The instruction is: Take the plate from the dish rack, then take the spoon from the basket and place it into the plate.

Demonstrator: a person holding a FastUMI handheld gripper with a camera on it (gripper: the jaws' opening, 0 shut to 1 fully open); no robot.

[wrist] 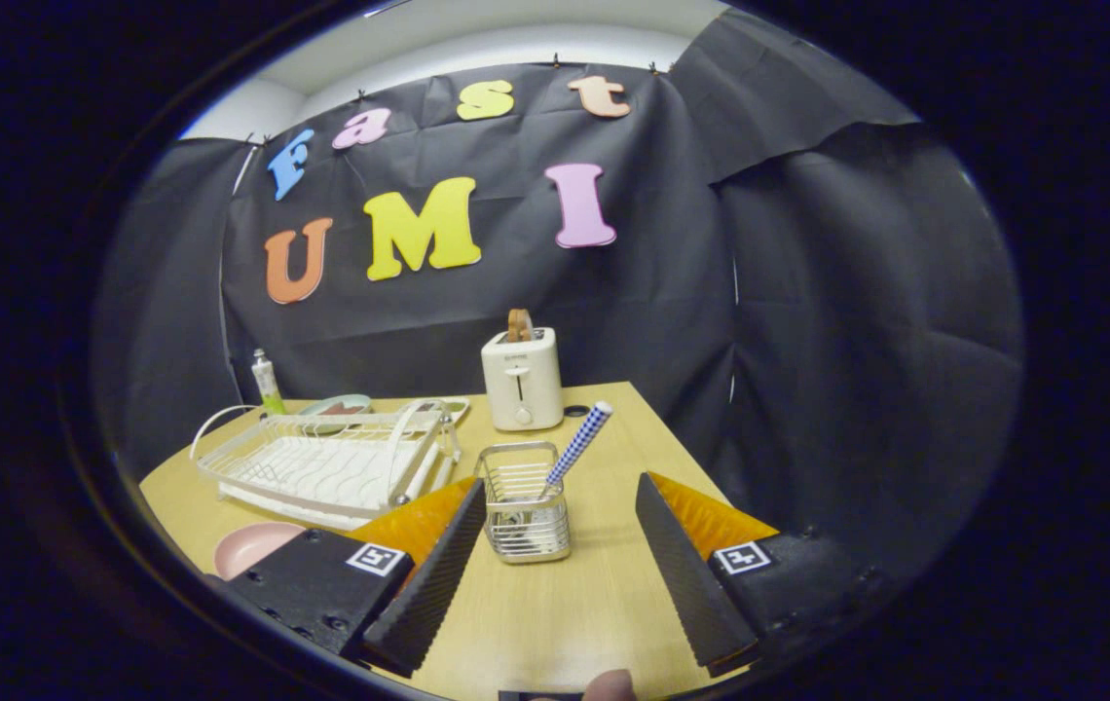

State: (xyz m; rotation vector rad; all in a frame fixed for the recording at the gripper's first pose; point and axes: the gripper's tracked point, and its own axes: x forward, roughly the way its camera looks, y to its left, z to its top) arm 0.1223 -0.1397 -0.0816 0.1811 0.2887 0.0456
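Gripper view, as I am reading it from my remote station. I am holding the gripper (pixel 555 545) above the wooden table (pixel 536 623) with its two fingers spread wide apart and gripping nothing; bare tabletop is showing between the fingertips.

The wire basket (pixel 523 503) is standing upright on the table just ahead of the fingers, roughly centred in the gap between them but touching neither. The spoon (pixel 576 444) is sitting inside the basket: its blue-and-white checked handle is leaning up and out over the basket's right rim, while its bowl end is lying down among the wires, where I cannot make it out clearly.

The plate (pixel 253 547), pink, is resting flat on the table to the left of the left finger and in front of the dish rack (pixel 331 467); part of it is being hidden by the gripper body. The white rack is sitting on its tray beyond the plate, left of the basket, its handles arching over either end.

Beyond the basket, a white toaster (pixel 522 378) is standing near the far table edge with a slice of bread (pixel 519 324) sticking up from its slot. A small tube (pixel 267 384) is standing upright at the far left corner, and a shallow dish (pixel 336 406) is lying behind the rack. A fingertip of the person (pixel 609 685) is showing below the fingers.
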